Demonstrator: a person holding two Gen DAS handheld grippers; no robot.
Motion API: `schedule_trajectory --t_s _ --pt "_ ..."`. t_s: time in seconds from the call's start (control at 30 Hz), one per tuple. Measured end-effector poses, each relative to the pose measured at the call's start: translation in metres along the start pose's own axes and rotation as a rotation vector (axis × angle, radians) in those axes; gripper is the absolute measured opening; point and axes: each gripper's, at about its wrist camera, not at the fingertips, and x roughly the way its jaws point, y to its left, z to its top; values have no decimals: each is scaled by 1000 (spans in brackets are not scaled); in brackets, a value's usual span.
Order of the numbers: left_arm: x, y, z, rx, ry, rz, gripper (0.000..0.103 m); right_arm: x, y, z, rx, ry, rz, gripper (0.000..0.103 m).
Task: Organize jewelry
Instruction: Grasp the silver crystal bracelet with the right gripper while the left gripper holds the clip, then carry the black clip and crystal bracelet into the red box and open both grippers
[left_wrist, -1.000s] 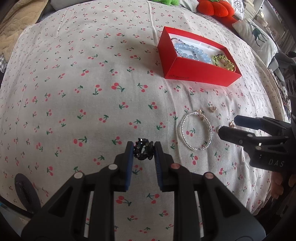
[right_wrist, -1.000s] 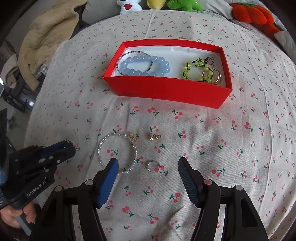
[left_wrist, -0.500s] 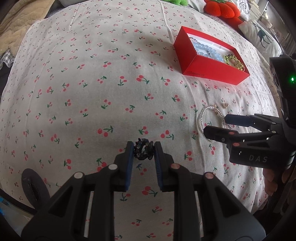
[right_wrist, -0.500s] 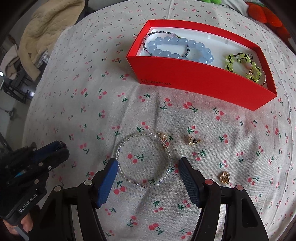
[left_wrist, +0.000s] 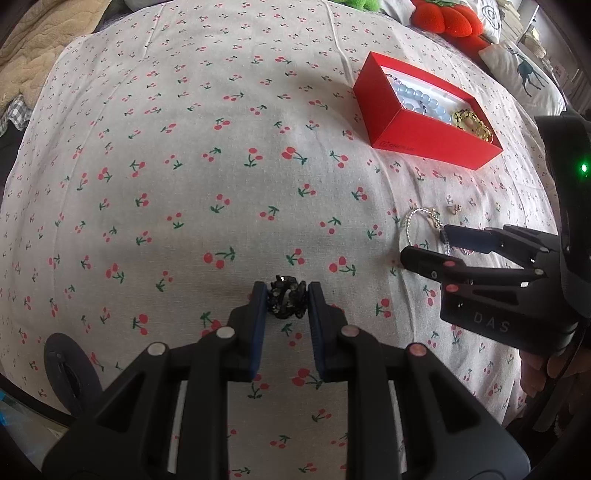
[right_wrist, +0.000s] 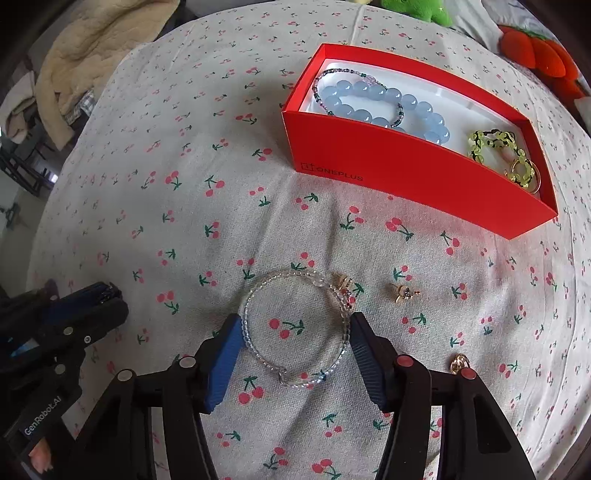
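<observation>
A home bedroom: a cherry-print bedsheet (left_wrist: 221, 166), plush toys (left_wrist: 443, 18), a pillow (left_wrist: 524, 74) and a rumpled blanket (right_wrist: 92, 55).

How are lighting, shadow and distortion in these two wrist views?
Left wrist view: strong fisheye bulge in the cherry-print cloth, dark vignette corners, soft gripper shadow ahead of the left gripper, sharp focus. Right wrist view: same barrel distortion, even daylight, red box tinting the cloth pink, clear bead bracelet crisp.

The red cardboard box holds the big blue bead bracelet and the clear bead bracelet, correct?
Not quite. The red cardboard box does hold the big blue bead bracelet, but the clear bead bracelet lies on the cherry-print cloth outside it, as the right wrist view shows.
</observation>
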Motion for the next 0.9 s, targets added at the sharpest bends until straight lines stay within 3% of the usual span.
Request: schedule_trajectory --t_s 0.9 --pt "-11 -34 23 14 -62 -39 24 -53 -59 -3 124 -84 80 53"
